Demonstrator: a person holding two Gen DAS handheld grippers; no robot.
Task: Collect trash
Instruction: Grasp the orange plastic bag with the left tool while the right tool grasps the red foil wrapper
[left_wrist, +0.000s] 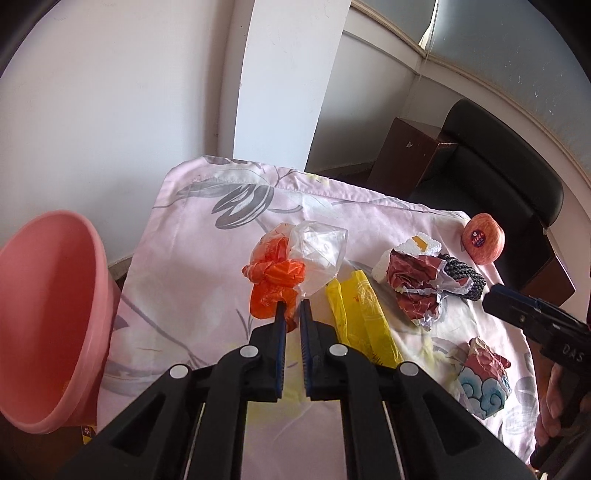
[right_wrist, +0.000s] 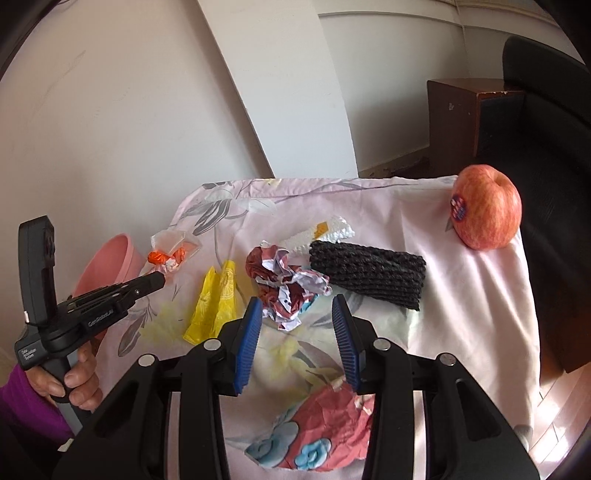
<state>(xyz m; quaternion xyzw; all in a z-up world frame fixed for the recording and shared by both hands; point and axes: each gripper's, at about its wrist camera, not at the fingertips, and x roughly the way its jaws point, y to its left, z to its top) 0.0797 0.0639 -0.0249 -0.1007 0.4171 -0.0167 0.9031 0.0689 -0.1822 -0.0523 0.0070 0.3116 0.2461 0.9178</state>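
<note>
"DAS" on right gripper (left_wrist: 532, 317) body

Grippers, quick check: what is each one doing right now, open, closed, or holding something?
Left gripper: shut on the orange and clear plastic bag, over the cloth.
Right gripper: open, holding nothing, with the crumpled red and white wrapper just ahead of it.

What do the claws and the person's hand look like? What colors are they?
Each claw is black plastic with blue ribbed pads and round silver bolts: left claw, right claw. The left claw's handle has small white lettering. The left hand is bare, with a purple sleeve.
</note>
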